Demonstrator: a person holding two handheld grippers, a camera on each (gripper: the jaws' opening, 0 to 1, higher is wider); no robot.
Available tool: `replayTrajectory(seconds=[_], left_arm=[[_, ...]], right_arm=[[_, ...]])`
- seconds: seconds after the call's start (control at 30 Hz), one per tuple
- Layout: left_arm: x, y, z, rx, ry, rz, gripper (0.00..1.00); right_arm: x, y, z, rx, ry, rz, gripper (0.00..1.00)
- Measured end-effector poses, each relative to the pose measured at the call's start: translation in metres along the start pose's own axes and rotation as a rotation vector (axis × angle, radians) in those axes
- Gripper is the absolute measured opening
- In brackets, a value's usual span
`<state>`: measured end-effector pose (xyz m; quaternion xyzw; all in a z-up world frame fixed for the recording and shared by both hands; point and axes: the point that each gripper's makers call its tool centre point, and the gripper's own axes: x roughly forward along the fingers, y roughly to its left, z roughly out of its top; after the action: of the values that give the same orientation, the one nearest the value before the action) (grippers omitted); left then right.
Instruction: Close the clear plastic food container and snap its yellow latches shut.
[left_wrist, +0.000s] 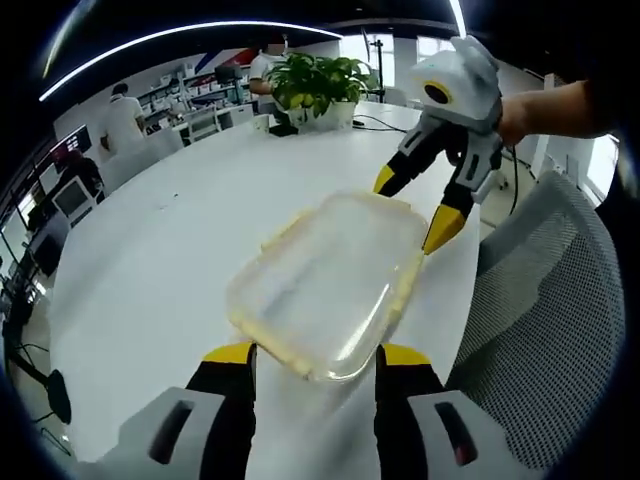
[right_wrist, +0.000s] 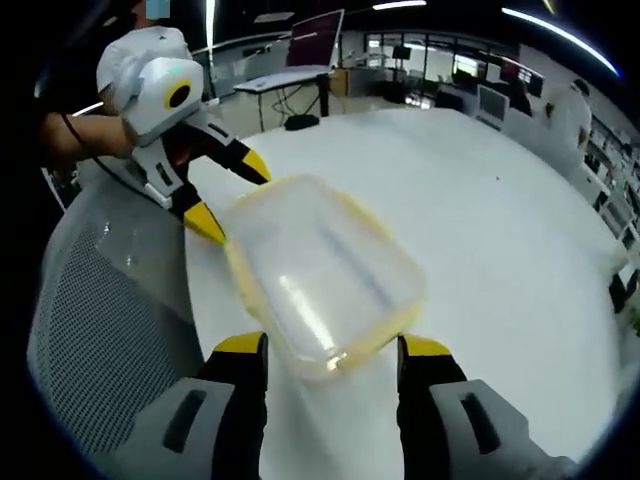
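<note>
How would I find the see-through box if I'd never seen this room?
Look at the big white round table. Near its edge, beside the grey mesh chair, sits the clear plastic container with pale yellow trim, between two open claws: the left claw and the right claw. It's see-through, unlike the green potted plant across the table.

The yellow latches (left_wrist: 405, 290) on the clear container (left_wrist: 325, 285) are blurred, so their state cannot be told. The mesh chair (right_wrist: 100, 320) is cut off by the edge, and distant people (left_wrist: 125, 115) are too small to make out.

White table (left_wrist: 150, 270), mesh chair (left_wrist: 560, 300), potted plant (left_wrist: 318, 85), office desks (right_wrist: 290, 75).
</note>
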<state>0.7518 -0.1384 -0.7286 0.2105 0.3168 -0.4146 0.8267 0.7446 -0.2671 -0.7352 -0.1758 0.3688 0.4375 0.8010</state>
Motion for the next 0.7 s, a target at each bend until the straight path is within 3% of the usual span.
replayTrajectory(seconds=[0.7], left_arm=[[0.019,0.039,0.011,-0.003,0.015,-0.007,0.42]], right_arm=[[0.018,-0.03,0.021,0.015,0.0,-0.038,0.48]])
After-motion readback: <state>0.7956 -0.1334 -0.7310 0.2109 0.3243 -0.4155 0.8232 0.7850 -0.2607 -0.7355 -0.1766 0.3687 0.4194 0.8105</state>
